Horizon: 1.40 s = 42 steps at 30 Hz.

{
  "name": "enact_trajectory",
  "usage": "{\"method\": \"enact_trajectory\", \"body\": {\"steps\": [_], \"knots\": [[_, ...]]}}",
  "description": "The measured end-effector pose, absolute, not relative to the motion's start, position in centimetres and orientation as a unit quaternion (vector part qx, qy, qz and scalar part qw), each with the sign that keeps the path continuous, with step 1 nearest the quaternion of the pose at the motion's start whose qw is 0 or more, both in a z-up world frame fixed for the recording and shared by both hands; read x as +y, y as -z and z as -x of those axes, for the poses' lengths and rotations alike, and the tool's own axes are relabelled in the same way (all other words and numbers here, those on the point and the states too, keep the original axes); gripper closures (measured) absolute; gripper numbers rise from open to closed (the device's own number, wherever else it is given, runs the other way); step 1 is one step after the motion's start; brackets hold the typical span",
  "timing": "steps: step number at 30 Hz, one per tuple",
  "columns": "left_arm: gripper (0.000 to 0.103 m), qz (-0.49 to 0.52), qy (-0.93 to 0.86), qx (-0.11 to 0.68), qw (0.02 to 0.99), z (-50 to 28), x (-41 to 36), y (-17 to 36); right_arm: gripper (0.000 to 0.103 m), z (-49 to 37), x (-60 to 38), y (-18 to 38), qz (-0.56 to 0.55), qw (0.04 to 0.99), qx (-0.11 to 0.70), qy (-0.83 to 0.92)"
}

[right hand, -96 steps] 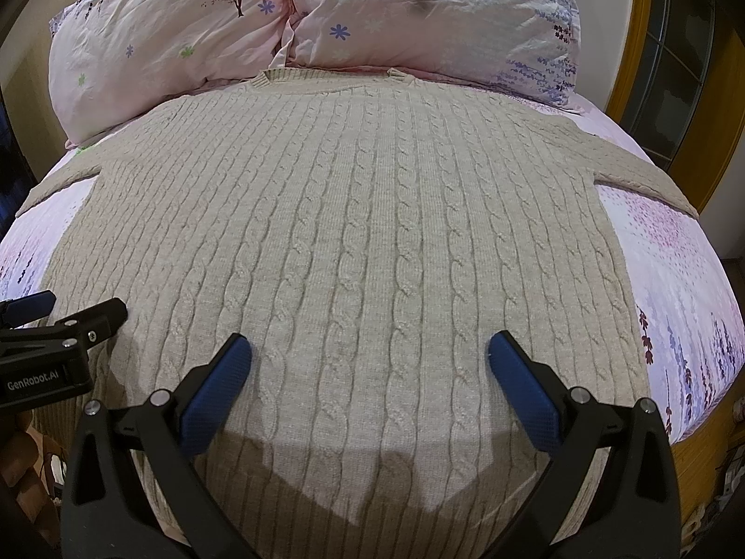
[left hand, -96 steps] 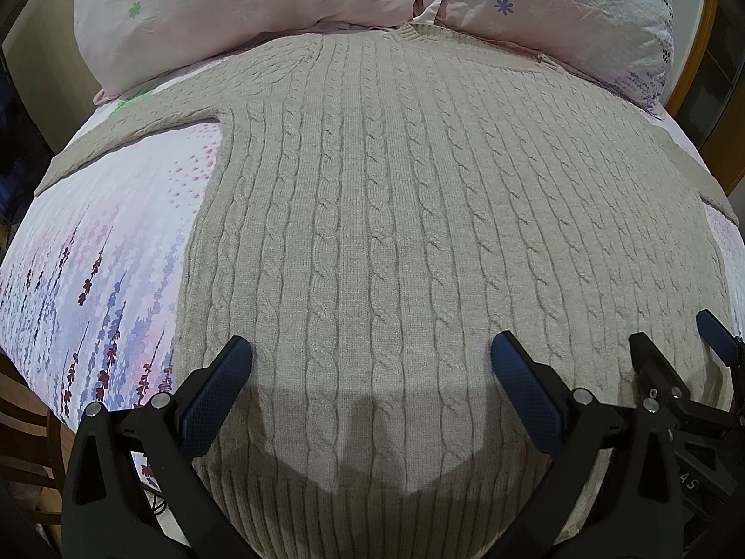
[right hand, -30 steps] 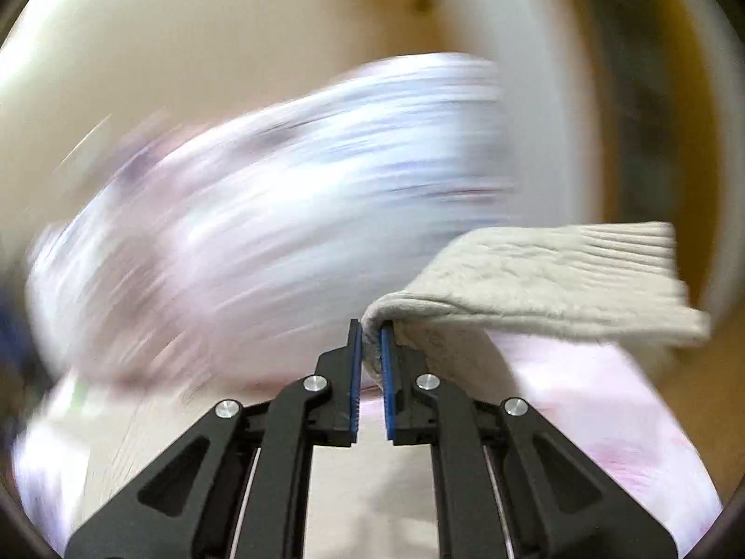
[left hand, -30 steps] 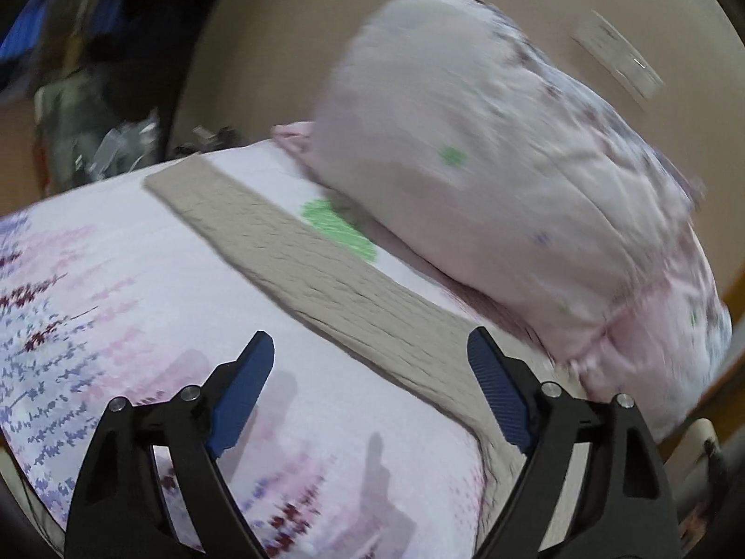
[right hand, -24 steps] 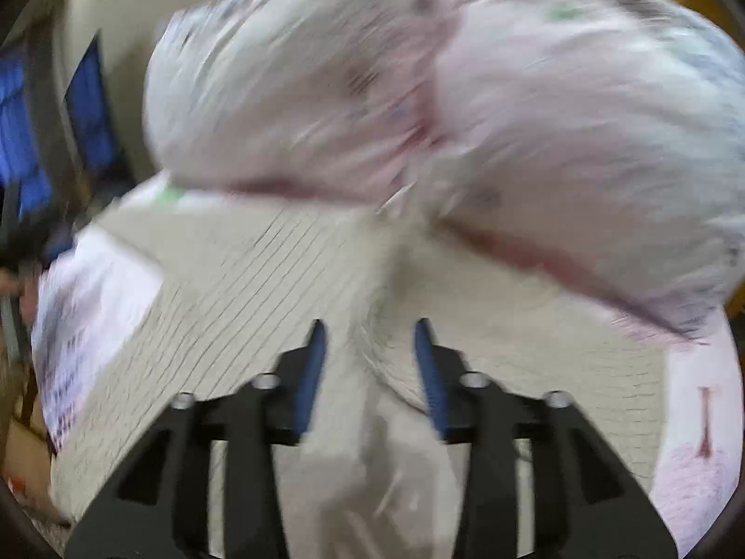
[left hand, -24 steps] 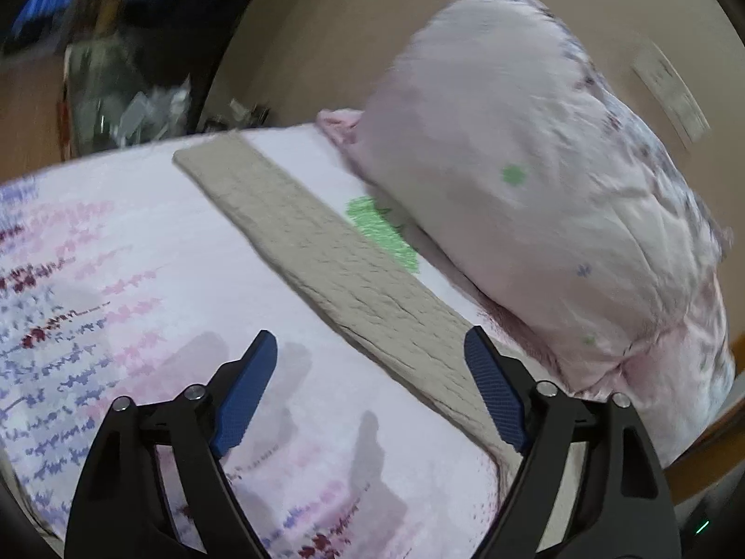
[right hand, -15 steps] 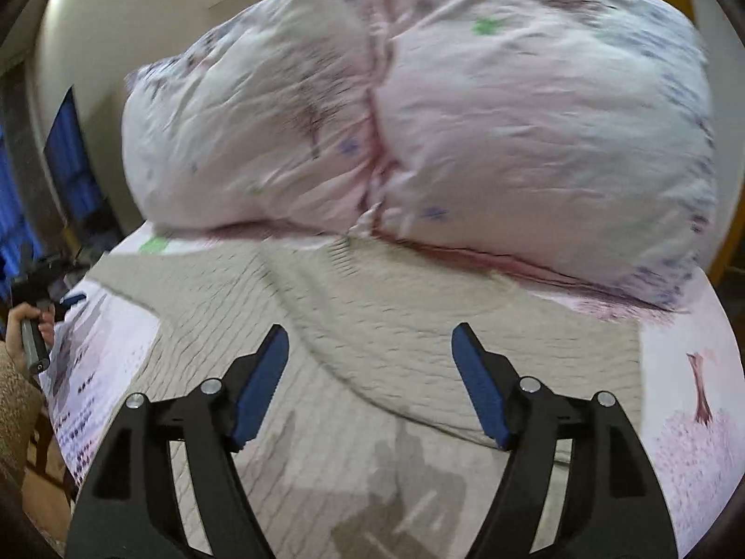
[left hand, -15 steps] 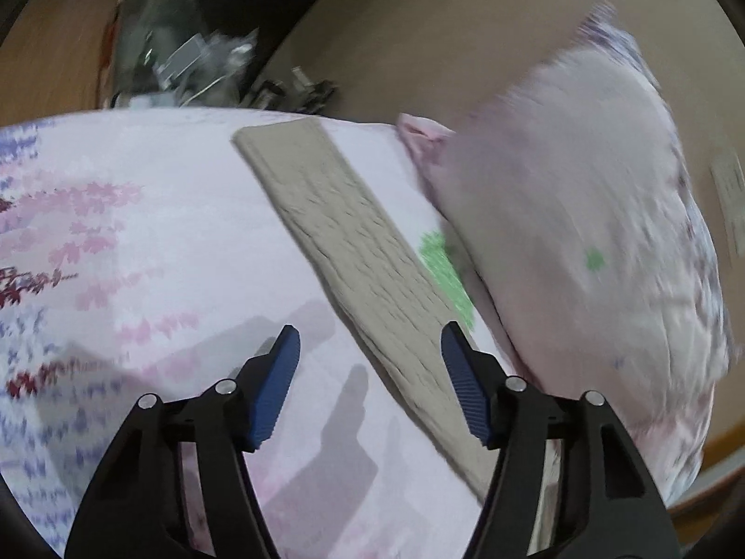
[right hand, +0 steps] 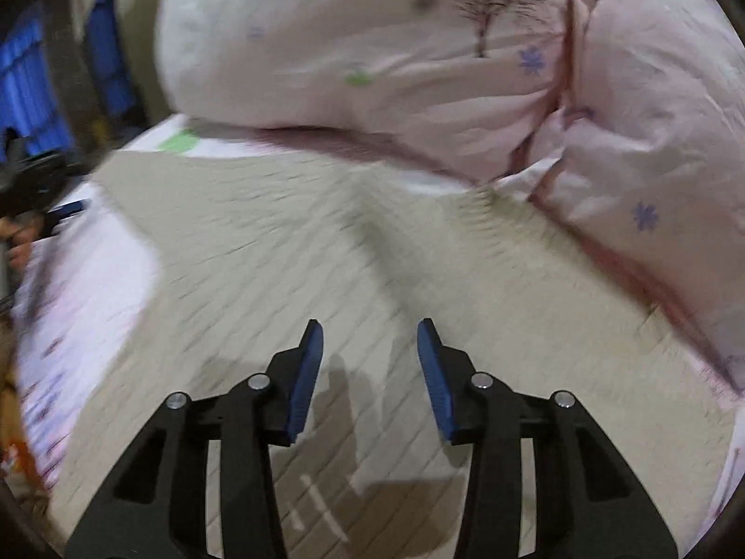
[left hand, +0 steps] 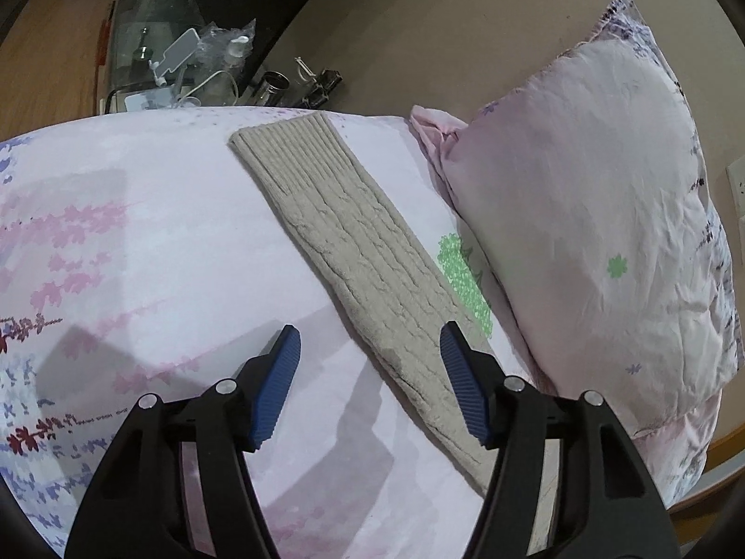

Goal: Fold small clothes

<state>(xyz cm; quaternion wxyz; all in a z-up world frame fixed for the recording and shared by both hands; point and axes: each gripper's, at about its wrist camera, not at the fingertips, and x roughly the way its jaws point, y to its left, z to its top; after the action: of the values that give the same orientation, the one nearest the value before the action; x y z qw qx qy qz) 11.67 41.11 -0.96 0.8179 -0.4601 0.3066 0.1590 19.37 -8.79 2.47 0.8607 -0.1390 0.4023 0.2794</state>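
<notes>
Bed: floral sheet (left hand: 116, 242) in pink and lilac under everything; the beige cable-knit sweater (right hand: 288, 279) lies spread flat on it.
Pillows: a pink flowered pillow (left hand: 605, 214) lies just beside the sleeve's far edge in the left view; two pillows (right hand: 419, 60) crowd the sweater's neck end in the right view.
Sleeve: the sweater's sleeve (left hand: 358, 251) runs flat and diagonal across the sheet, ribbed cuff toward the bed edge.
Clutter: a glass-topped stand (left hand: 153, 32) with plastic bags and small metal items sits beyond the bed.
Left gripper (left hand: 370, 372): jaws apart, holding nothing, over the sleeve's nearer part; the right pad (left hand: 461, 386) sits above the knit.
Right gripper (right hand: 368, 372): jaws parted, empty, above the sweater body; view is motion-blurred.
Change: a second ago the right gripper pinched a lifted sleeve; it has since let go. The left jaws have narrowed since then.
</notes>
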Motion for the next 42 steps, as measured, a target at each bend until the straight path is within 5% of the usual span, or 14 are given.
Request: {"method": "enact_trajectory", "body": {"steps": [4, 8, 17, 19, 21, 23, 31, 35, 38, 42], "knots": [[0.04, 0.457, -0.155, 0.308, 0.82, -12.0, 41.4, 1.0, 0.068, -21.0, -8.4, -1.3, 0.161, 0.864, 0.404, -0.256], [0.039, 0.46, -0.151, 0.305, 0.82, -12.4, 41.9, 1.1, 0.096, -21.5, -8.2, -0.3, 0.177, 0.866, 0.402, -0.239], [0.039, 0.485, -0.149, 0.294, 0.81, -12.4, 42.9, 1.4, 0.103, -19.7, -9.6, -4.0, 0.021, 0.839, 0.403, -0.365], [0.04, 0.492, -0.15, 0.289, 0.807, -12.4, 43.0, 1.5, 0.097, -18.7, -8.5, -3.4, 0.035, 0.821, 0.426, -0.379], [0.041, 0.5, -0.15, 0.286, 0.804, -12.4, 43.2, 1.6, 0.063, -17.1, -8.3, -3.0, 0.061, 0.822, 0.424, -0.376], [0.045, 0.508, -0.151, 0.284, 0.799, -12.4, 43.6, 1.8, 0.046, -16.6, -8.9, -3.7, 0.062, 0.833, 0.406, -0.371], [0.064, 0.546, -0.169, 0.267, 0.776, -13.1, 45.8, 2.7, 0.042, -16.0, -13.3, -5.6, 0.013, 0.847, 0.395, -0.355], [0.065, 0.562, -0.18, 0.263, 0.763, -13.8, 47.0, 2.9, 0.042, -15.6, -14.7, -6.0, 0.001, 0.852, 0.39, -0.349], [0.096, 0.543, -0.2, 0.283, 0.765, -14.6, 47.2, 2.7, 0.042, -15.1, -15.7, -6.1, -0.003, 0.857, 0.383, -0.346], [0.098, 0.483, -0.182, 0.27, 0.813, -15.5, 44.0, -0.7, 0.039, -14.2, -18.7, -7.2, -0.013, 0.872, 0.361, -0.33]]}}
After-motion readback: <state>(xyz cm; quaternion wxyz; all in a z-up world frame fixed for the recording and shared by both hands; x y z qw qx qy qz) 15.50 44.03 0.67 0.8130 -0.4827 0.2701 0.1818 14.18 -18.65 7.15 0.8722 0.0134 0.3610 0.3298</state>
